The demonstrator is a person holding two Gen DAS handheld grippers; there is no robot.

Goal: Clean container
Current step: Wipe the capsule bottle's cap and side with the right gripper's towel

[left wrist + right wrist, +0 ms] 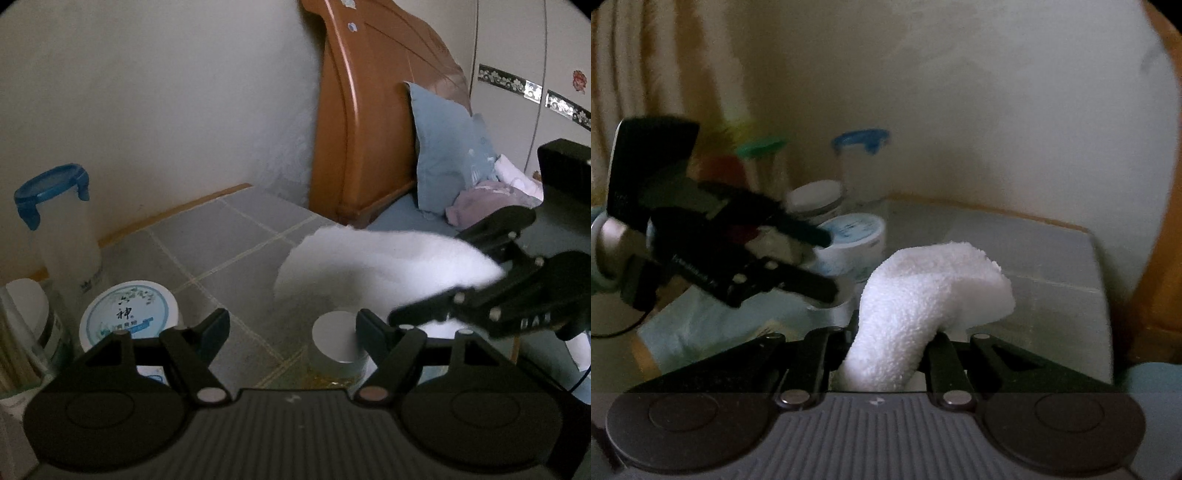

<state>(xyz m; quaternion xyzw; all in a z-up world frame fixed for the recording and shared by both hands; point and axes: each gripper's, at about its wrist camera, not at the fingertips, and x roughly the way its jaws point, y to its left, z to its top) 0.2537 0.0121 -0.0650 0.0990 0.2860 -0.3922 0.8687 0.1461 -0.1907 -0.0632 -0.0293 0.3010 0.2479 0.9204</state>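
left gripper point(291, 328) jaws apart, empty | right gripper point(476, 269) clamps white towel point(369, 262) | jar point(338, 349) below

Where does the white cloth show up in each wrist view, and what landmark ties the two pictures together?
Left wrist view: the white cloth is right of centre, clamped in the right hand-held gripper entering from the right edge.
Right wrist view: the cloth is at lower centre, rising from between that gripper's own fingers.
Shared landmark: the round blue-and-white tub.

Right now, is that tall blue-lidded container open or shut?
Shut: the tall container stands upright, its blue lid seated with side flaps down.
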